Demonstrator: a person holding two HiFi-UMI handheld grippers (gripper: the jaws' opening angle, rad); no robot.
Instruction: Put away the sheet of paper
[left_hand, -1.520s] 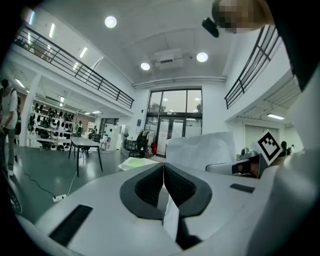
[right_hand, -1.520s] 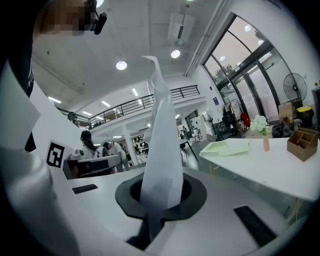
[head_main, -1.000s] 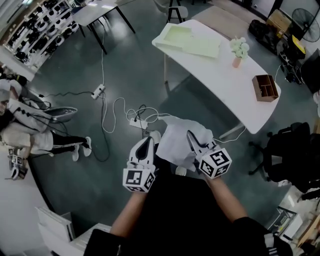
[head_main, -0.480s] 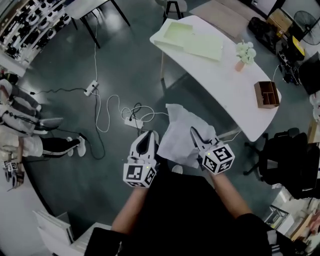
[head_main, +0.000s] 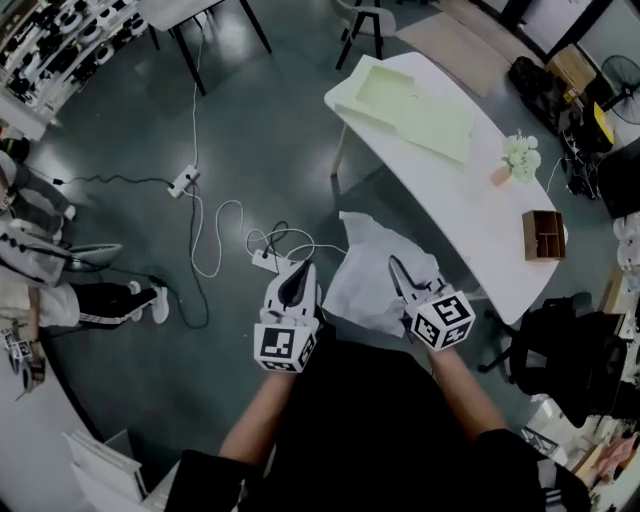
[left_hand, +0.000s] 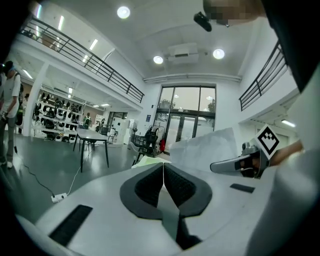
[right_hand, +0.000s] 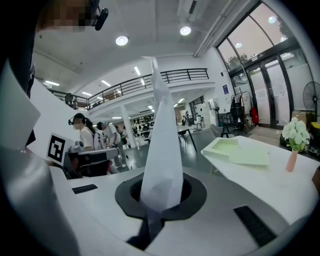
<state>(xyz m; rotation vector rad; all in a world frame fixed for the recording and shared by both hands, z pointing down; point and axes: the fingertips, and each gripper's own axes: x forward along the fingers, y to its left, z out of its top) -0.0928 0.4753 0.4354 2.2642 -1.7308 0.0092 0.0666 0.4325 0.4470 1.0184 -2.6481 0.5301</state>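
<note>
A crumpled white sheet of paper (head_main: 372, 272) hangs over the floor between my two grippers. My right gripper (head_main: 397, 268) is shut on its right edge. In the right gripper view the paper (right_hand: 162, 145) rises as a tall cone out of the closed jaws of the right gripper (right_hand: 161, 192). My left gripper (head_main: 300, 275) is just left of the sheet, its jaws together. In the left gripper view the pads of the left gripper (left_hand: 163, 172) meet with nothing visible between them, and the paper (left_hand: 210, 145) shows off to the right.
A white table (head_main: 450, 190) stands ahead on the right. It carries a pale green tray (head_main: 385, 85), a pink vase of flowers (head_main: 515, 160) and a brown wooden organiser (head_main: 545, 235). Cables and a power strip (head_main: 265, 258) lie on the floor. A seated person (head_main: 40, 270) is far left and a black chair (head_main: 565, 340) is on the right.
Both grippers have travelled across the floor together with the paper. The table has shifted right in the view. The right gripper has kept its hold on the sheet.
</note>
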